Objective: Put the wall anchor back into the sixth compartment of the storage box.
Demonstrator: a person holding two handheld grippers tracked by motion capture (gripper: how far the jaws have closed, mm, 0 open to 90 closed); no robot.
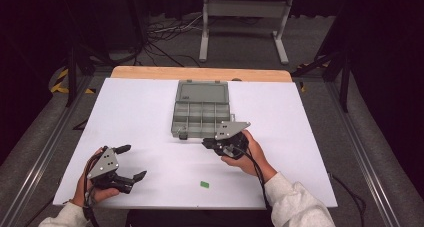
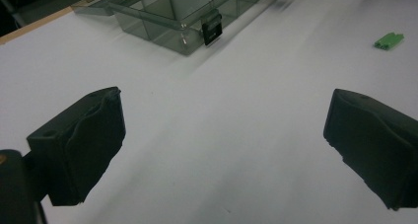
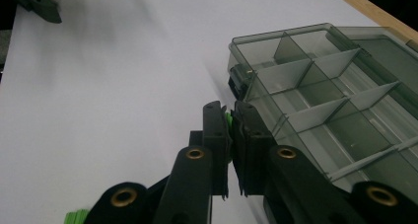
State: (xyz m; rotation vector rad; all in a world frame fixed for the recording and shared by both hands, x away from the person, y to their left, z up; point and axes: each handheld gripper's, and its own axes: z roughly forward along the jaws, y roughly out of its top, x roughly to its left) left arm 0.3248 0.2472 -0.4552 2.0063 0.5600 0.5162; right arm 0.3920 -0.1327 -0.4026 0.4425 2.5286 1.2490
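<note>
High view has the grey compartment box (image 1: 201,108) sitting toward the far middle of the white bench (image 1: 150,107), lid flipped open away from the person, and that box is my landmark for everything else. Right gripper (image 1: 209,145) is just off the box's near edge, close to the near right corner, held in the person's right hand. From the right gripper view the jaws are squeezed almost together on a small green piece (image 3: 228,119), you can only see a sliver of green poking out between the pads, with the box's divided compartments (image 3: 315,110) just beside the tips on the right. Left gripper (image 1: 132,162) is well away from the box, down toward the near left part of the bench, and its jaws are spread wide with nothing between them, just bare white surface in the left gripper view. A second green piece (image 1: 204,184) lies flat on the bench, nearer the person than the box and well apart from it, between the two hands.
</note>
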